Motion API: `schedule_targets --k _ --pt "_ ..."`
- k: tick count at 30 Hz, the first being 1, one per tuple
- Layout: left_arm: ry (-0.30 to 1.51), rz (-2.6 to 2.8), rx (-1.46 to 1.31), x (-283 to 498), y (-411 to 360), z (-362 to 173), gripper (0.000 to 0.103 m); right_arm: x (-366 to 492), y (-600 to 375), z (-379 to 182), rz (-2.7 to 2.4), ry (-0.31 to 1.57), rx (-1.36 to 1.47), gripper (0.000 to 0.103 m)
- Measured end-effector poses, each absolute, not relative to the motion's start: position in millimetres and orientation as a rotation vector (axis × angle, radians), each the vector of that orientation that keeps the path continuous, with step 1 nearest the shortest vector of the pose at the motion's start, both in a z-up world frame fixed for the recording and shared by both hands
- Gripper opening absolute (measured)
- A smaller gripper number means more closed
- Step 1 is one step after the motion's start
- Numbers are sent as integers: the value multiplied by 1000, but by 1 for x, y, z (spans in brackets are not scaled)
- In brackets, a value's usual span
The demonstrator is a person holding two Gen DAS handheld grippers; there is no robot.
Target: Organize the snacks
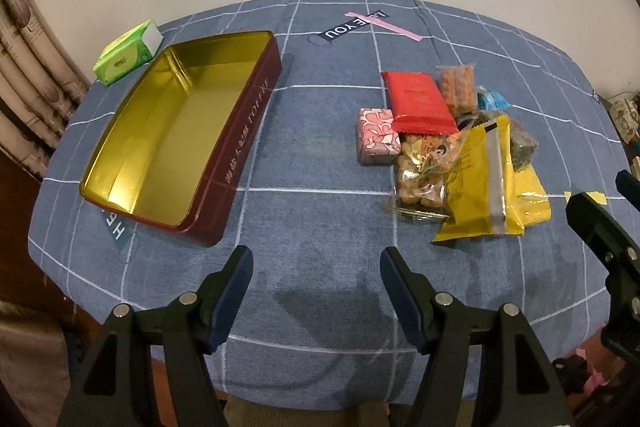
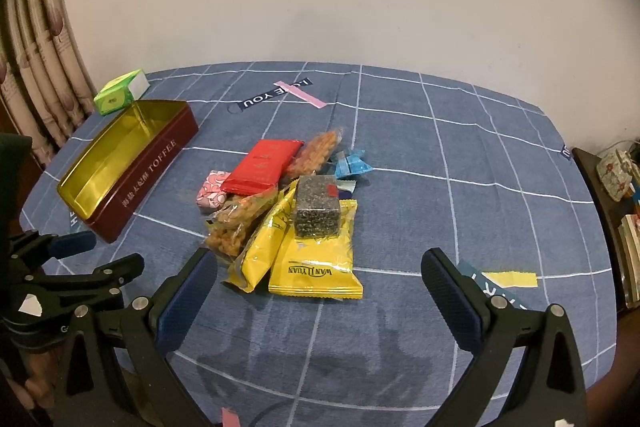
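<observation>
Left wrist view shows us the left gripper (image 1: pixel 316 279) spread wide and empty above the blue checked tablecloth (image 1: pixel 320 155). To its far left lies the open toffee tin (image 1: pixel 176 131), bare inside, a green tissue pack (image 1: pixel 126 53) beyond it. Our right gripper (image 2: pixel 320 281), fingers also apart and holding nothing, hovers just near of the snack pile (image 2: pixel 280 207), where 2 yellow packets (image 2: pixel 316 263) sit nearest.

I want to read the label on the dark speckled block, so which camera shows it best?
The right wrist view: the dark speckled block sits unobstructed on a yellow packet, top and front face showing. In the left wrist view only a corner of it peeks out behind the yellow packets. No label text is legible in either.
</observation>
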State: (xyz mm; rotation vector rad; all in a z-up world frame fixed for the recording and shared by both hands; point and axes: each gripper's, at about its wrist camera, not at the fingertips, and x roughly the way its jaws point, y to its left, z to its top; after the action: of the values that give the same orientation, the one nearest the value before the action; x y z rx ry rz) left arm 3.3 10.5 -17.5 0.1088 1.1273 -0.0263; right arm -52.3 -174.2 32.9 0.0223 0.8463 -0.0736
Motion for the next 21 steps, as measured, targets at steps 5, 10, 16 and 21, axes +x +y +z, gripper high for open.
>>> schedule_targets --k 5,10,16,21 --pt "1128 -25 107 4 11 -18 68 -52 -175 34 -66 851 28 102" --pt "1133 -29 109 4 10 -20 68 -51 -176 34 -69 855 27 102" --pt "1130 -30 108 5 10 -22 68 -49 -174 32 -70 857 19 102" --pt "1146 -38 101 7 11 -26 68 -49 -175 31 -70 861 17 102"
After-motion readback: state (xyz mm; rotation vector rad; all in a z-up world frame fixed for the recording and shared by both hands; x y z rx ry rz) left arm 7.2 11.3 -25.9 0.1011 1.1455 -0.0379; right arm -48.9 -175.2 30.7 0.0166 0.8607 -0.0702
